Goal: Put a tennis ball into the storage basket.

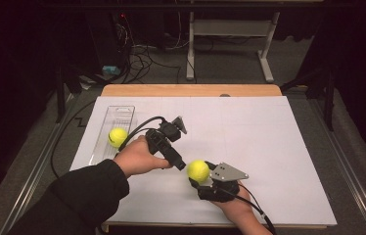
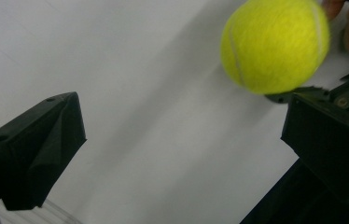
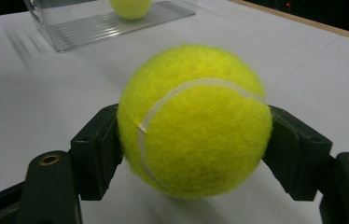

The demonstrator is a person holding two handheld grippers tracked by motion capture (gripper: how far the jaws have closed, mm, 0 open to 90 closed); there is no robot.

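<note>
Table (image 1: 269, 147) under a white sheet, and at its far left a clear plastic tray (image 1: 122, 111) cradles one fuzzy yellow tennis ball (image 1: 118, 136). Near centre, the right gripper (image 1: 195, 180) is clenched around a second yellow tennis ball (image 1: 198, 170), one jaw pressing each side. Just left, the left gripper (image 1: 180, 165) gapes wide, that ball beside its tips, untouched.

The person is wearing a dark sleeve (image 1: 85, 193). Both grippers, left gripper (image 1: 180, 164) and right gripper (image 1: 194, 183), are showing chunky black jaws, brass screws, grey three-cornered plates, and are trailing black cables.
</note>
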